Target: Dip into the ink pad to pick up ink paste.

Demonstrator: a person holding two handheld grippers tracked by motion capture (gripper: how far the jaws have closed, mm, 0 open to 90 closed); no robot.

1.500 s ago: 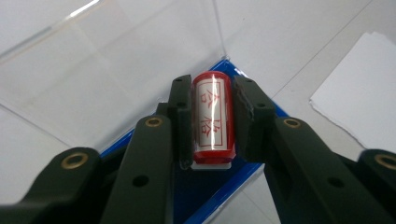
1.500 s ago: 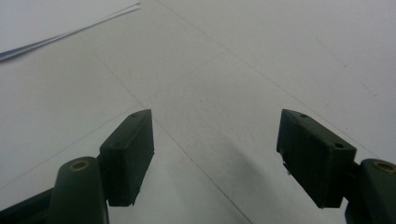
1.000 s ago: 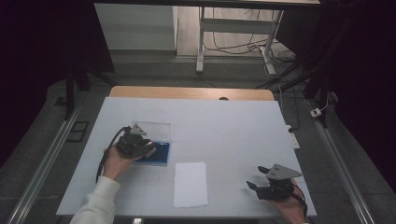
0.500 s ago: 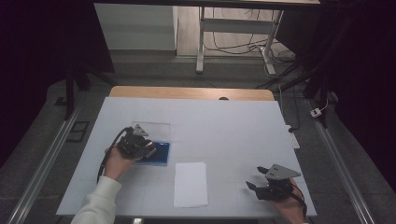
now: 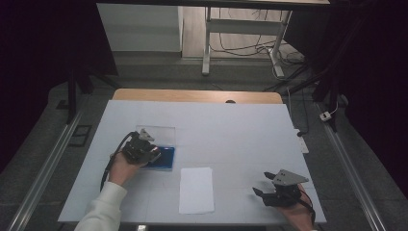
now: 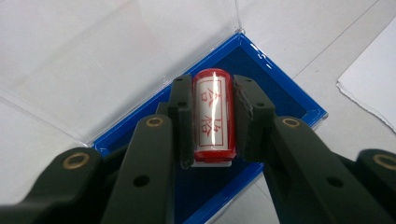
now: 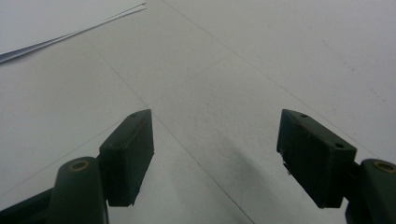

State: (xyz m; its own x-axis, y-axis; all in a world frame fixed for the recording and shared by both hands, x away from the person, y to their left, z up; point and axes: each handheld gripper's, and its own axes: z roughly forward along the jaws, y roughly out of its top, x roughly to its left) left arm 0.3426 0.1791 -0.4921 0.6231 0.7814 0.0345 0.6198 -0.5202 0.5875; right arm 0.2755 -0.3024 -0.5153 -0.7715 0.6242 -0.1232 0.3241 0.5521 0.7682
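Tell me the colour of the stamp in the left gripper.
Red stamp with a white label; clearest in the left gripper view.

Glossy red plastic stamp (image 6: 213,116); blue ink pad (image 6: 261,84) looks felt-like, perhaps.

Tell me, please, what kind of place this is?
Probably a lab or recording workspace: a white-covered table stands among dark curtains, floor rails and loose cables. The left tongs hold a red cylindrical stamp.

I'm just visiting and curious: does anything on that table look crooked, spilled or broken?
Nothing stands out. The left gripper squarely clamps a red stamp over the blue ink pad, whose clear lid lies open and flat. The white paper lies flat, without spills. The right gripper is open over the bare table.
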